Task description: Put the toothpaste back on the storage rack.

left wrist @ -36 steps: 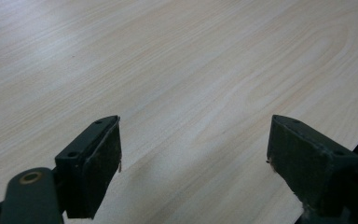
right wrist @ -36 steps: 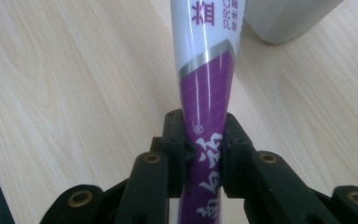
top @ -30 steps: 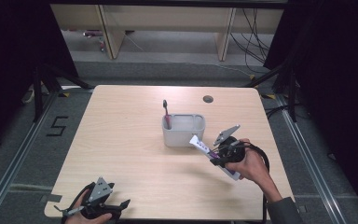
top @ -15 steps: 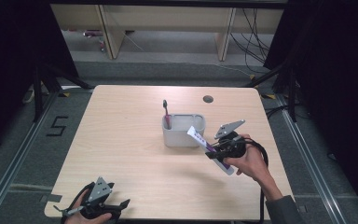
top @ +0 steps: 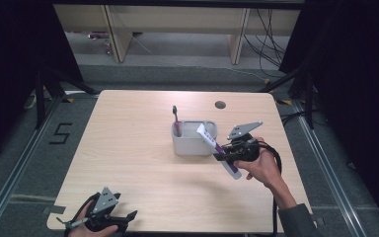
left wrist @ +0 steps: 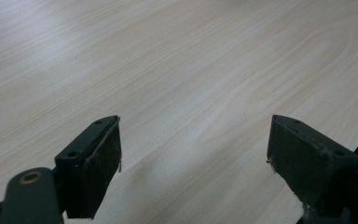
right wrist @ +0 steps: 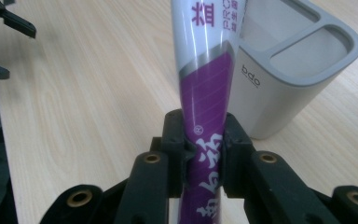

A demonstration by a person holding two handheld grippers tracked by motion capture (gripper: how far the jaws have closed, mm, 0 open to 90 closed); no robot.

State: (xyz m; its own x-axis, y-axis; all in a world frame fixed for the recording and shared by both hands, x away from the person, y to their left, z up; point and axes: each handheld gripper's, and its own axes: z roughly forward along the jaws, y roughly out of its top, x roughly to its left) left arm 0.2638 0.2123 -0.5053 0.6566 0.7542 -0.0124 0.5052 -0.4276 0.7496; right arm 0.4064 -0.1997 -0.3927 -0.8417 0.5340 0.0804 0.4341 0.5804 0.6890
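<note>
Toothpaste tube (right wrist: 204, 88), white at one end and purple at the other, is sitting pinched between the 2 jaws of my right gripper (top: 223, 153), the pads pressing into its purple part. In the high view I am holding it tilted, its white end leaning over the rim of the grey holder (top: 193, 144) and its purple end hanging lower, toward the right edge of the tabletop (top: 128, 148). The holder is standing a little right of the tabletop's middle, with a dark-headed toothbrush (top: 176, 120) standing upright in its left compartment. In the right gripper view the tube is rising just beside the holder's wall; whether it is touching I cannot tell. My left gripper (top: 124, 217) is resting at the near left corner of the tabletop, its jaws spread wide with nothing but bare wood between them
</note>
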